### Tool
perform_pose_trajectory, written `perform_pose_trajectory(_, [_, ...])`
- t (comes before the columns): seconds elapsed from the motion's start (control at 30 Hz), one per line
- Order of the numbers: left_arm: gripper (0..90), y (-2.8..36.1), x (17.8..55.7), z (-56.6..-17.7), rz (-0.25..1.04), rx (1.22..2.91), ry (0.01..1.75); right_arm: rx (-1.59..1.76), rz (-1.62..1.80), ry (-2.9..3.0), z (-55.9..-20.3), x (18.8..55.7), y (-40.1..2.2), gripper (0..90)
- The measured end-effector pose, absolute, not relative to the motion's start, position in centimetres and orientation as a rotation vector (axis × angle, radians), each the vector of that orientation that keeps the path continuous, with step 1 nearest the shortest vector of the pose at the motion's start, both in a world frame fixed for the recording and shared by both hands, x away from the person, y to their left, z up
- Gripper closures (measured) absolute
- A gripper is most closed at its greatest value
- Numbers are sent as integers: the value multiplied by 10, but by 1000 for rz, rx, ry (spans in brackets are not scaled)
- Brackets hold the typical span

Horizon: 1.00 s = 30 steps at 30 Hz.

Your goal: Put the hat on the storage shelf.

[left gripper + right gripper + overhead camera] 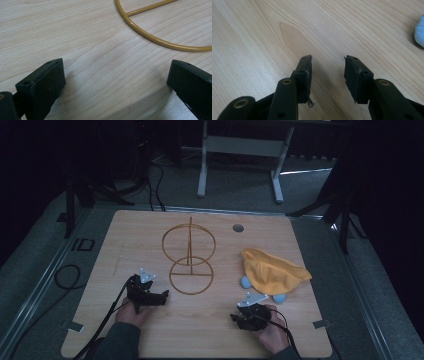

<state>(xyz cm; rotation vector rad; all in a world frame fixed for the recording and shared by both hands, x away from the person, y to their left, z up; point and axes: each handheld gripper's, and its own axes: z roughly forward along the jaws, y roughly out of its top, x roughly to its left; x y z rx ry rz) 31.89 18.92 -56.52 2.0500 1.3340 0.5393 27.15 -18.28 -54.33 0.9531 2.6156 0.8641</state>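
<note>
Bare bench lies open near of the wire stand, whose upright ring blocks passage, while the orange cloth obstructs its right.

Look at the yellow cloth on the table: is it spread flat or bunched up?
Bunched up. The yellow cloth sits in a rumpled, creased heap on the table, draped over a light blue thing that pokes out beneath it.
</note>
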Motion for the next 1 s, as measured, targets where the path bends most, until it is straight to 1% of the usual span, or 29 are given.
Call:
perform_pose_trajectory(0.43, [19, 189, 319, -565, 539, 2050, 1334, 962, 891, 2588, -545, 270, -183, 569])
perform_pose_trajectory(0.57, [19, 189, 319, -565, 539, 2050, 1334, 950, 876, 2578, -545, 268, -182, 554])
perform_pose_trajectory(0.67, [19, 189, 319, -565, 539, 2051, 1335, 939, 862, 2564, -545, 266, -180, 571])
perform_pose_trajectory(0.8, [19, 189, 319, -565, 539, 2051, 1334, 956, 871, 2555, -545, 265, -179, 570])
perform_pose_trajectory(1.0, [19, 189, 319, -565, 539, 2050, 1334, 955, 885, 2509, -534, 267, -183, 573])
